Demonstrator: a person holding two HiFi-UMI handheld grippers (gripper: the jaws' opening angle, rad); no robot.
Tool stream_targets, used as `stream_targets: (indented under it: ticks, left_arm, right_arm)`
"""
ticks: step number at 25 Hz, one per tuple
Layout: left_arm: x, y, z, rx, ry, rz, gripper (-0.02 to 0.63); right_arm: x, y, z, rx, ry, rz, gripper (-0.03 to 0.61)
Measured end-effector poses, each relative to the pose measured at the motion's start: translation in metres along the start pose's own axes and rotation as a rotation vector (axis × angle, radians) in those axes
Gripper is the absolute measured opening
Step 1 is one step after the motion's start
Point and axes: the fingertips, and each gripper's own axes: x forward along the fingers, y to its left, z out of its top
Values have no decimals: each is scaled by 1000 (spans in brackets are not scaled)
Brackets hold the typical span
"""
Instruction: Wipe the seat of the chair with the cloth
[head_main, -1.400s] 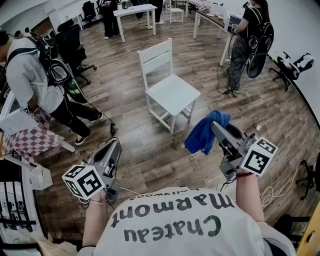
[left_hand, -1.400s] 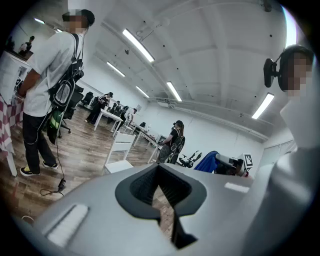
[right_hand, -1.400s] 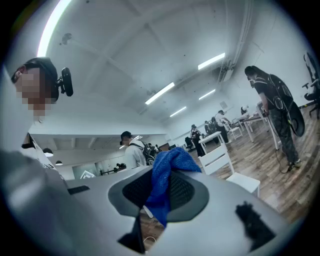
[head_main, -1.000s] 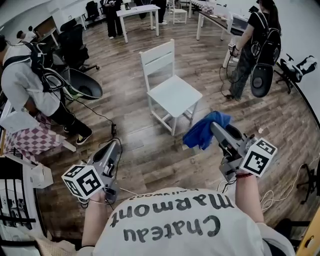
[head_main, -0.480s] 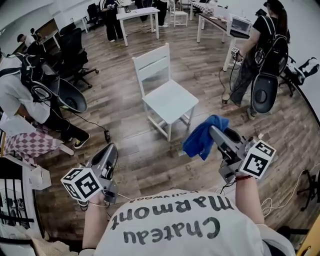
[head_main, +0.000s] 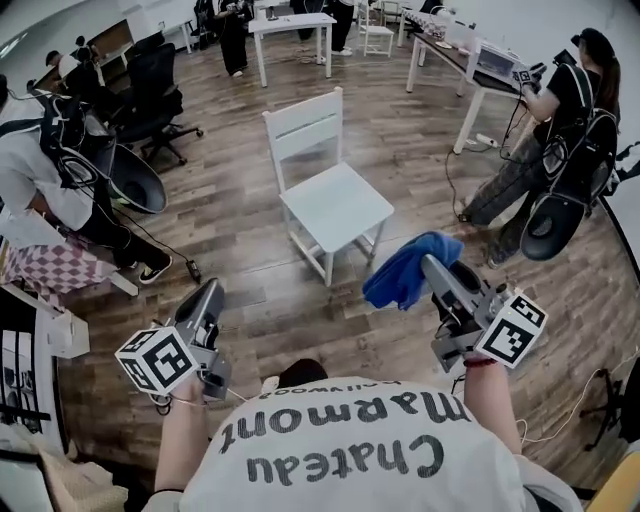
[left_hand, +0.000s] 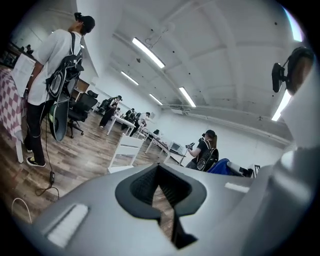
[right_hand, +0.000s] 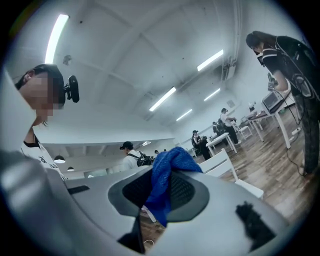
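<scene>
I have the right tool (head_main: 430, 266) clamped on the cloth (head_main: 404, 276). Its own view shows the jaws closed on a fold of the blue cloth (right_hand: 166, 176), which bunches up above the right tool (right_hand: 156, 196) and hangs a little below the pinch. From the head view the cloth droops off the tool's tip, in the air over the floor (head_main: 250, 270), near the front right corner of the chair (head_main: 335, 207) but not touching it.

The left tool (head_main: 211, 293) is low at my left, well apart from the chair. In its own view the left tool (left_hand: 160, 192) has its jaws brought together at the tip, with nothing between them; only a sliver of floor shows through the slit behind.

The chair is white, upright on the wood floor ahead of me, turned at an angle so its back is to the far left and the seat faces toward the right tool. The seat is bare. The left tool's view catches the chair (left_hand: 124, 153) in the distance, and the right tool's view shows the chair (right_hand: 223, 162) just past the cloth.

One person (head_main: 40, 170) stands at my far left, and another person (head_main: 560, 140) at the far right; both are well away from the chair.
</scene>
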Motion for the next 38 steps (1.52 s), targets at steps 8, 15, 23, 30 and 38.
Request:
stream_targets:
  ticks: [8, 15, 23, 30, 38]
  left_arm:
    - [42, 21, 7, -23, 66, -35, 9]
    - [126, 62, 41, -46, 95, -90, 9]
    - [224, 111, 115, 17, 131, -158, 9]
    - [291, 162, 171, 42, 131, -207, 9]
    - [330, 187, 173, 24, 167, -294, 9]
  right_arm:
    - [35, -13, -12, 35, 34, 6, 83]
    - [103, -63, -1, 54, 47, -53, 83]
    - [214, -113, 44, 51, -22, -66, 83]
    - [299, -147, 64, 8, -48, -66, 83]
    - [348, -176, 49, 31, 14, -101, 83]
